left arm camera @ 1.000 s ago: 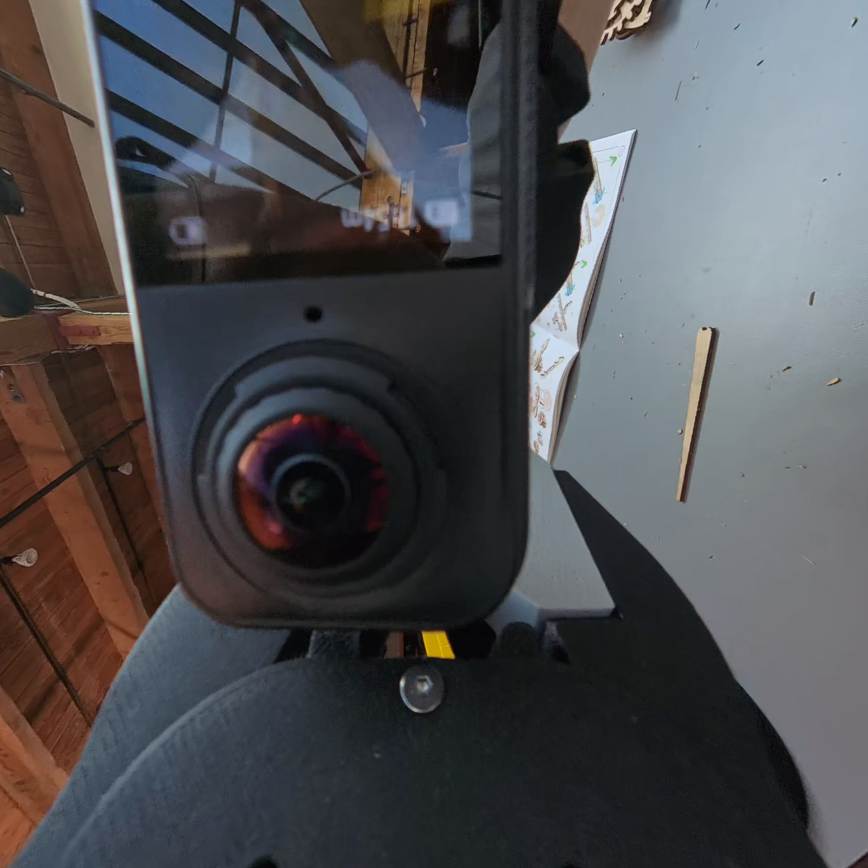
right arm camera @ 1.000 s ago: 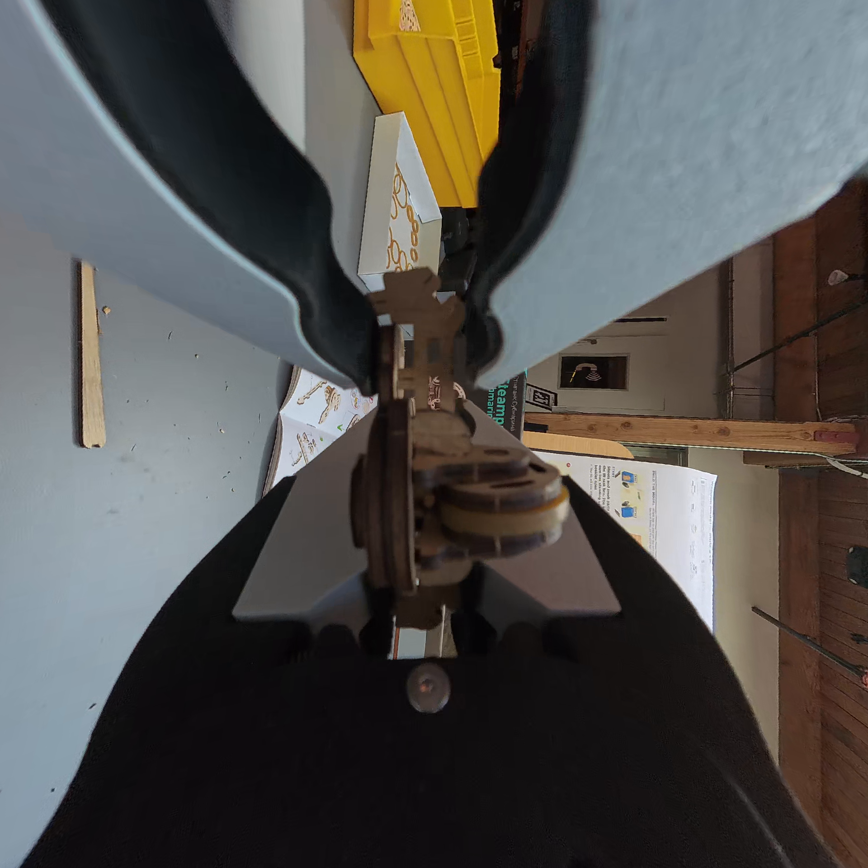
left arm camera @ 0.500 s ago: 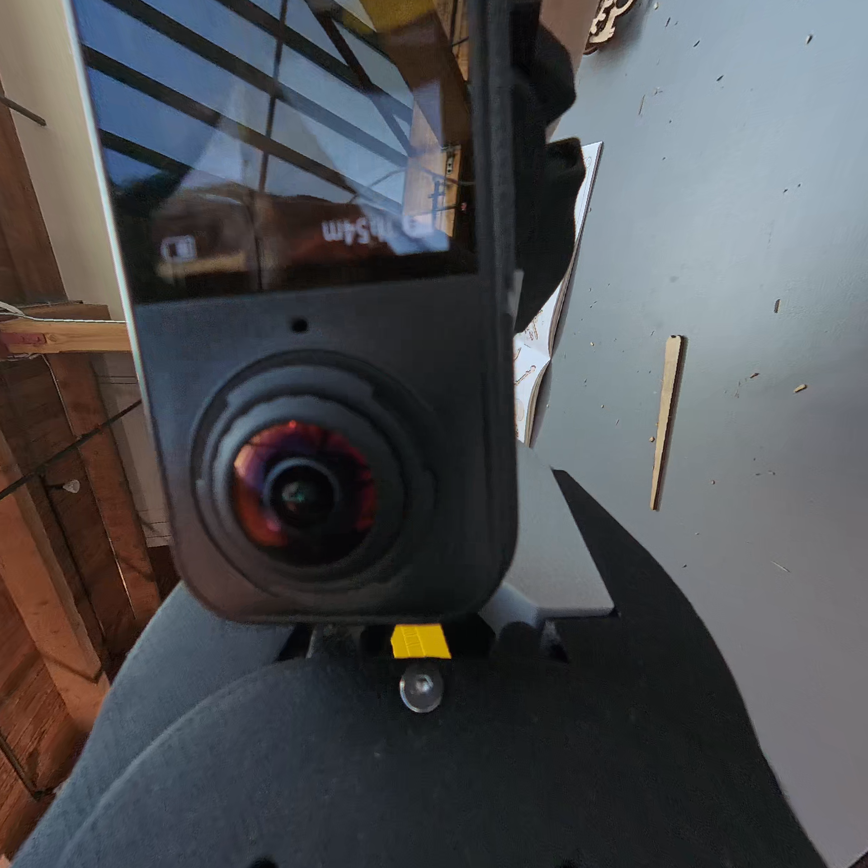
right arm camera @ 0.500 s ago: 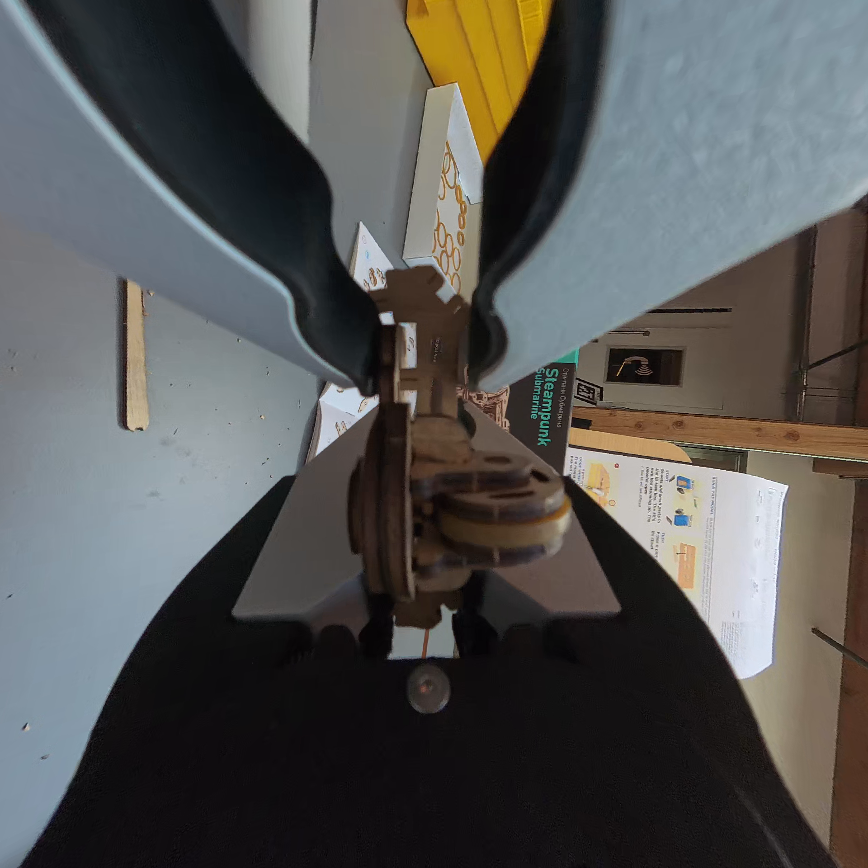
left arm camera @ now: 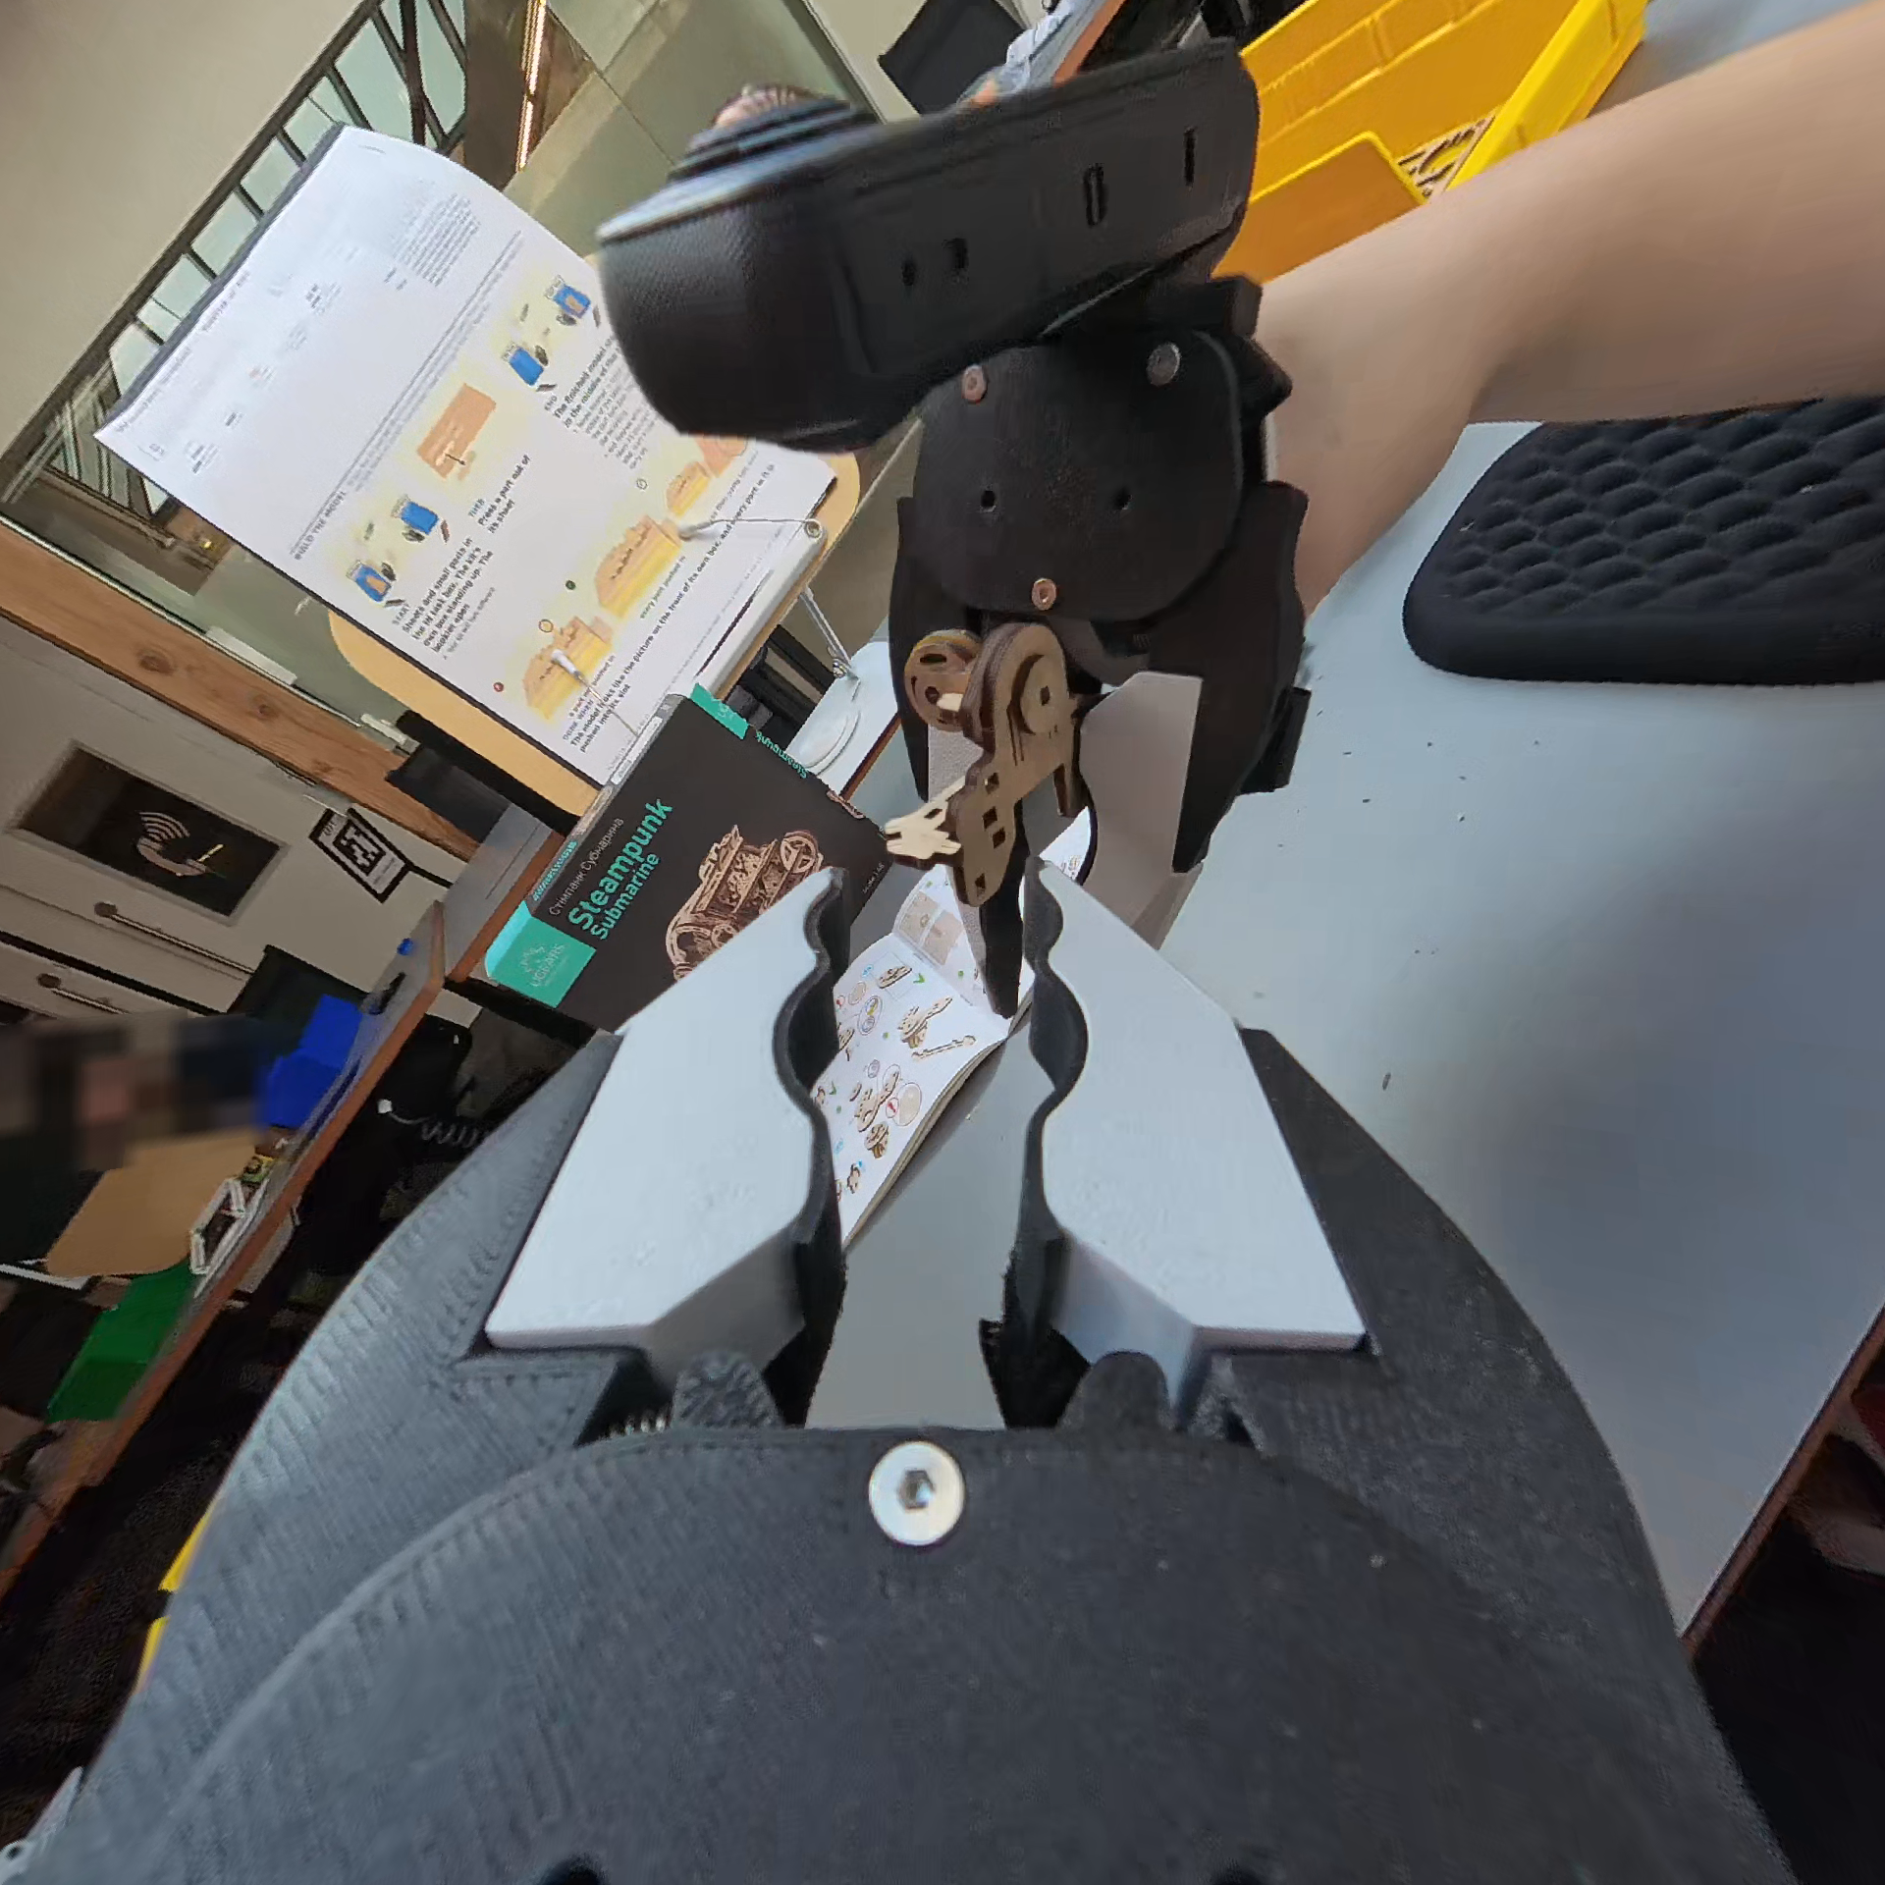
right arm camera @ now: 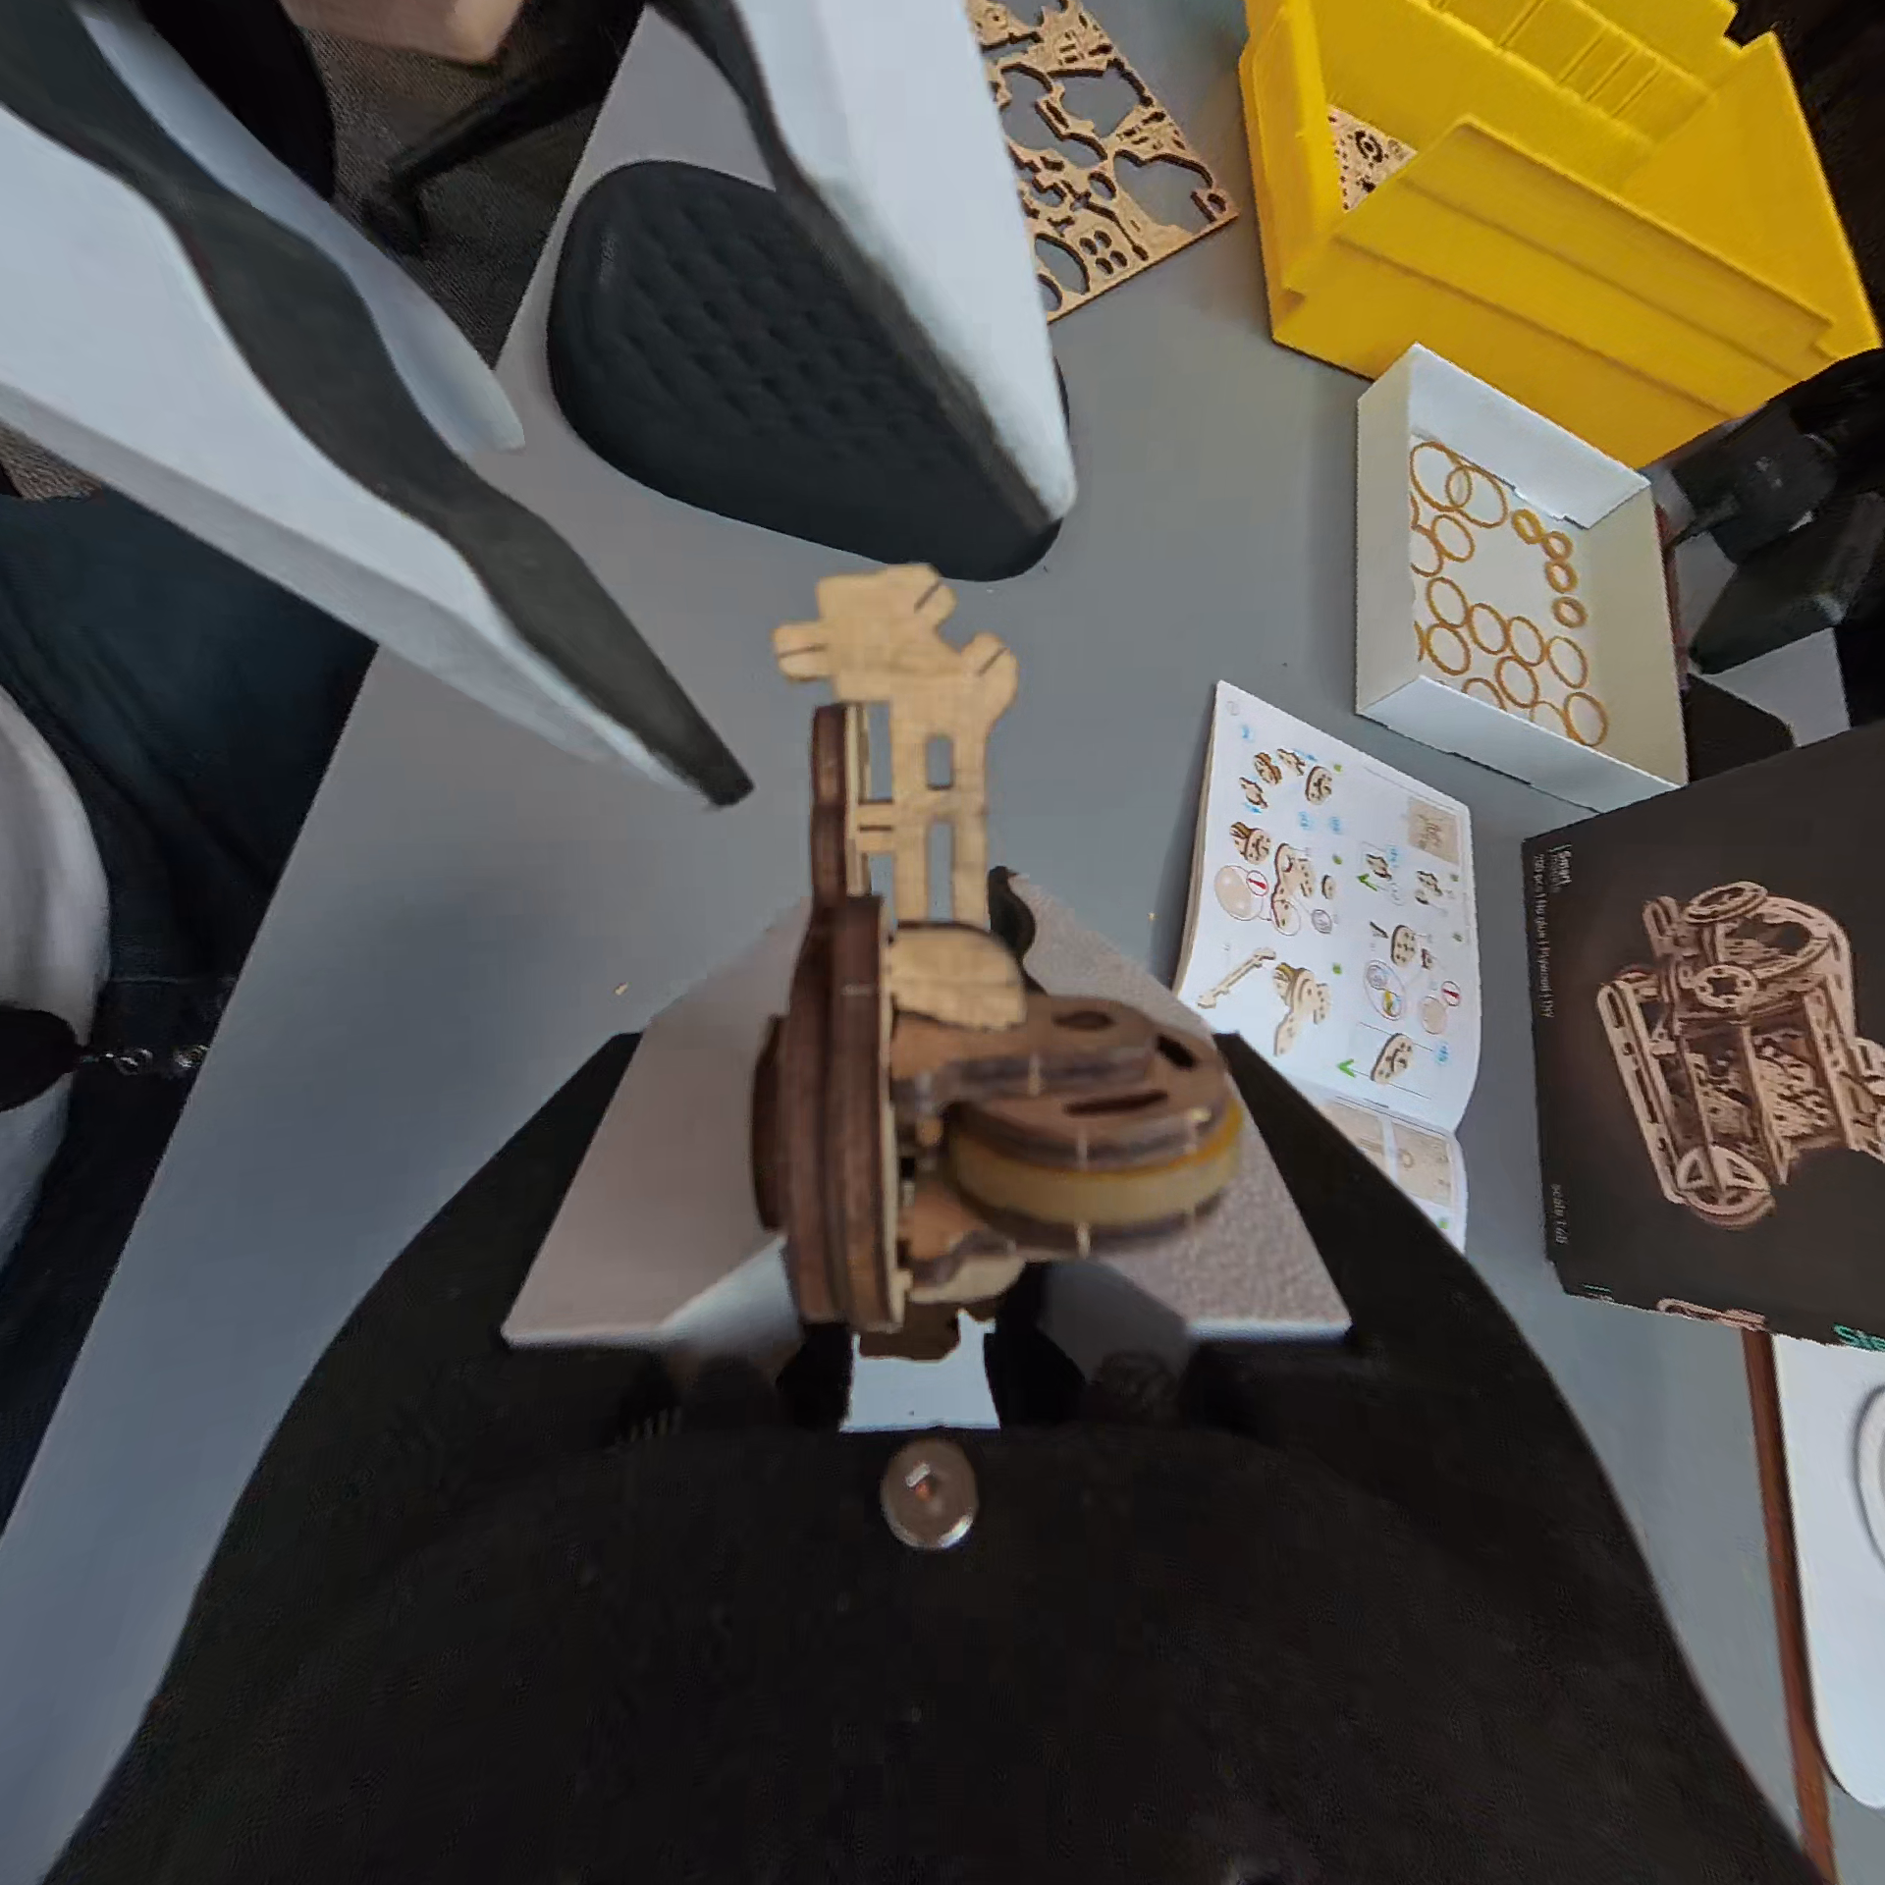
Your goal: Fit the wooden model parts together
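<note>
A grey table (right arm camera: 428, 918) carries the work, and behind it in the left wrist view there is a room with wooden beams and a big instruction sheet (left arm camera: 449, 428) standing up. On the table lie an open instruction booklet (right arm camera: 1346, 949), a black product box (right arm camera: 1724, 1030), a white box with rubber rings (right arm camera: 1499, 592), yellow bins (right arm camera: 1550, 204), a cut-out wooden sheet (right arm camera: 1112, 153) and a black textured pad (right arm camera: 755, 357).

The right gripper (right arm camera: 918, 1112) holds the wooden model assembly (right arm camera: 949, 1061) between its two fingers, which are closed against it. The round layered body of the assembly sits deep between the jaws, close to the gripper base, and the narrow slotted part with a pale end sticks out forward past the fingertips.

The left gripper (left arm camera: 933, 898) has its jaws apart with a clear gap, and nothing is between them. In its own view the assembly (left arm camera: 995, 755) hangs just beyond and above its fingertips, not touching them. In the right wrist view the left gripper's fingers (right arm camera: 918, 306) stand on both sides of the pale end, apart from it. A bare forearm (left arm camera: 1530, 296) reaches in behind the right gripper.
</note>
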